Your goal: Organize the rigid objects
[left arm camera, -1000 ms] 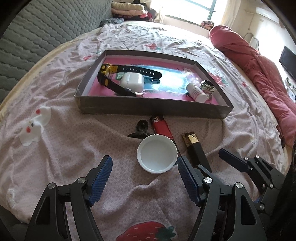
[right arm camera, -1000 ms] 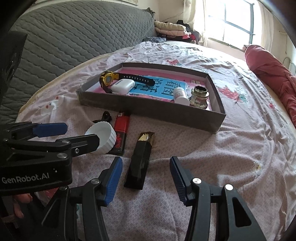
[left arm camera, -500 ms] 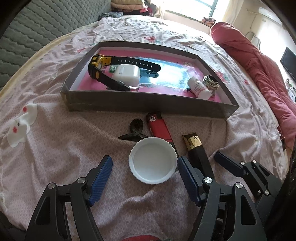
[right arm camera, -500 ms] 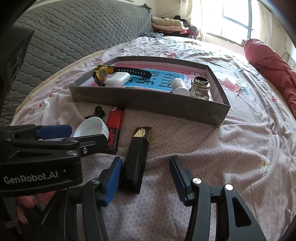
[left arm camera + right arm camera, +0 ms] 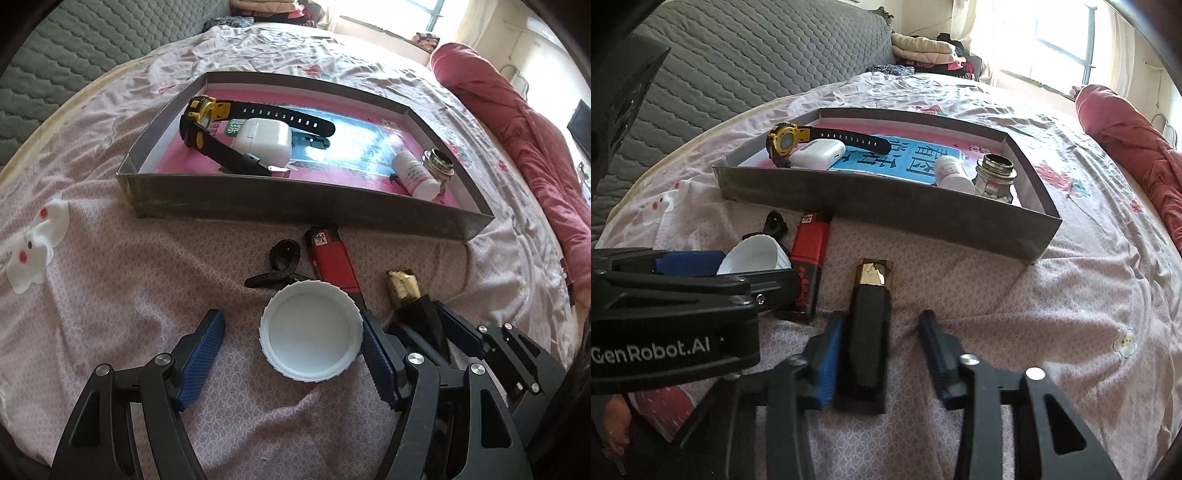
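Lying flat, black case (image 5: pixel 870 328) points its gold end toward tray (image 5: pixel 886 199).

Black gold-tipped case (image 5: pixel 870 325) flat on bedspread

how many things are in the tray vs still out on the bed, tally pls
In the tray: 4 (watch, white charger, white pill bottle, glass jar)
On the bed: 4 (white lid, red lighter, black clip, black and gold case)
Total: 8
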Tool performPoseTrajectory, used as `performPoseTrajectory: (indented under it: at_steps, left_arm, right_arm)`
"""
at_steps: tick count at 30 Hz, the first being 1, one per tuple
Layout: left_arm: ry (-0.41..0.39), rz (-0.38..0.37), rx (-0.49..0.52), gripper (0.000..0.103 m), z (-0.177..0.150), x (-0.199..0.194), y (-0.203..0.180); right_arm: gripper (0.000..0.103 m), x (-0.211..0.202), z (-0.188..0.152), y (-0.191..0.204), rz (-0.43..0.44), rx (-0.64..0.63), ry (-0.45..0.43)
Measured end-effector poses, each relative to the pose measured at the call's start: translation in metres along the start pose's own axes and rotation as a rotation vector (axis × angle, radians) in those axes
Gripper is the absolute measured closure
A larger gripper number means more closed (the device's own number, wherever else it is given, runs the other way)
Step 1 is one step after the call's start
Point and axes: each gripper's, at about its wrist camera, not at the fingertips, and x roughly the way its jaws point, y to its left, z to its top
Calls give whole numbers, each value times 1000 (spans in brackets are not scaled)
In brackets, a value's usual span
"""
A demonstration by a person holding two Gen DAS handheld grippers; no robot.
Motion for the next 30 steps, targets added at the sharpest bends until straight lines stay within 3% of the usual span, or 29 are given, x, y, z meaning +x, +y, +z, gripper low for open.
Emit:
performPoseTrajectory:
  at_steps: [4,10,15,24,30]
  left_arm:
    - [-13,3,11,52,1,-4,-3]
    - [-16,-6,-3,52,2,-10,3]
    - [-80,17,17,52,6,-29,1]
    - [-160,89,77,52,19,-49,-7]
    - [-180,126,66,52,27,-51,-7]
  right_arm:
    - [81,-2,1,-1,16,-12,4]
    - [81,-9,5,-16,55,57,2]
    - [81,-22,13,-29,72,105,-40]
    - [81,-39,33,-25,59,62,-132]
    - [81,-42,42,-28,64,76,-160]
